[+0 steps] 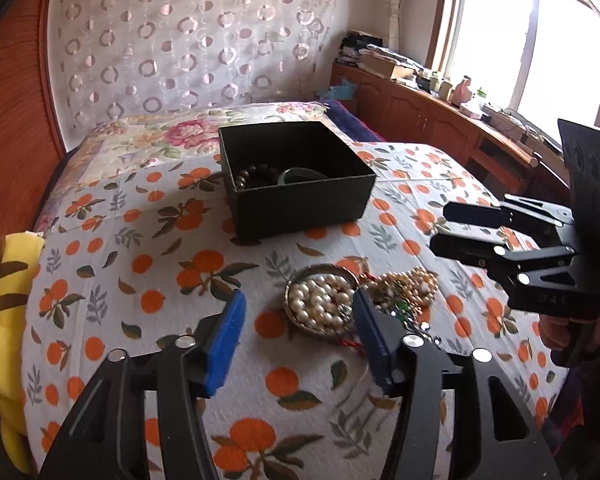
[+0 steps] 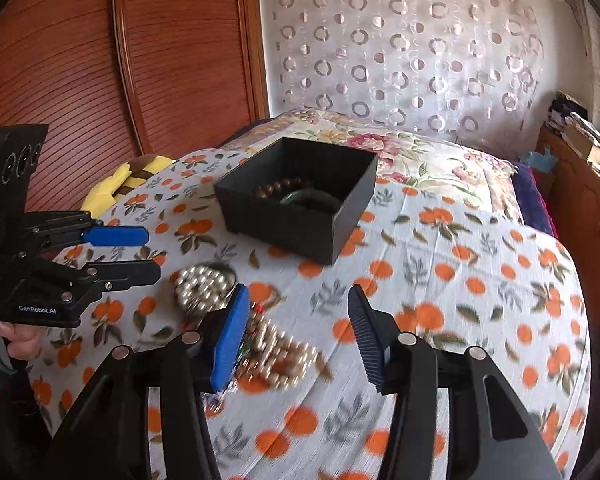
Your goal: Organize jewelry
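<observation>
A black open box (image 1: pixel 300 196) stands on the bed and holds a brown bead bracelet (image 1: pixel 254 174) and a green bangle (image 1: pixel 302 174); it also shows in the right wrist view (image 2: pixel 300 216). A pile of pearl strings with a silver bangle (image 1: pixel 320 302) and a tangle of beads (image 1: pixel 410 286) lies in front of the box; it is blurred in the right wrist view (image 2: pixel 204 286). My left gripper (image 1: pixel 298 338) is open above the pearls. My right gripper (image 2: pixel 298 334) is open and empty above the bead tangle (image 2: pixel 280 356).
The bed has an orange-print sheet (image 1: pixel 140 264) and a floral cover (image 1: pixel 160 136) behind the box. A yellow plush toy (image 1: pixel 4 308) lies at the left edge. A wooden cabinet (image 1: pixel 440 120) runs under the window at right. A wooden wardrobe (image 2: pixel 100 60) stands at left.
</observation>
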`<state>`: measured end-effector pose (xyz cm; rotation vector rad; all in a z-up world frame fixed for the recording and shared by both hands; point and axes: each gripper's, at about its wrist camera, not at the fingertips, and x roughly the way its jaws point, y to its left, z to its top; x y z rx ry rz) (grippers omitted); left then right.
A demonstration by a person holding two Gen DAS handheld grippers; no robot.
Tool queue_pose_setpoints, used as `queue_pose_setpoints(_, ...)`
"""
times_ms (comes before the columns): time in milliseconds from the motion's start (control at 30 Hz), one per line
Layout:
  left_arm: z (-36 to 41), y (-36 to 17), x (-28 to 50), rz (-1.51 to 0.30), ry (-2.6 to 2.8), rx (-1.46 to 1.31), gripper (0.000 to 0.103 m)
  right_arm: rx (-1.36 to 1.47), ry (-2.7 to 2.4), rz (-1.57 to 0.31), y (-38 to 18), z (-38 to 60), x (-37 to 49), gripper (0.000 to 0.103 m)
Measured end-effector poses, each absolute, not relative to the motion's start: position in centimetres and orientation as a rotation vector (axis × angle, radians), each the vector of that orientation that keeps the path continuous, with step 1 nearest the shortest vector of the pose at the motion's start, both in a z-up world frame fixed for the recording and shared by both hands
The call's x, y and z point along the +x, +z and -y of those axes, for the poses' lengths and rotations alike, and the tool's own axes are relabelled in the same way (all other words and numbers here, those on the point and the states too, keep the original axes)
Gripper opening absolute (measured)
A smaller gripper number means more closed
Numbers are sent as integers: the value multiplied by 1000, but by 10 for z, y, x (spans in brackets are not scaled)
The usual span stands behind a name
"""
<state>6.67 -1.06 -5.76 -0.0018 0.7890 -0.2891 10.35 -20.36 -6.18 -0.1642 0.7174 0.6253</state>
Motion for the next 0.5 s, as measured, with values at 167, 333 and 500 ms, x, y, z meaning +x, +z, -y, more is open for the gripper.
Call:
queue_pose_setpoints(167, 16, -63, 64, -807, -291, 7, 55, -138, 608, -728, -69, 214, 82, 54)
queue_pose_setpoints(333, 24, -75, 72, -842, -295, 14, 55, -113, 581, -747, -82, 226, 64, 54)
queue_pose_setpoints(500, 30, -86, 80, -871, -302, 17, 63, -110, 575, -765, -94, 229, 47, 54)
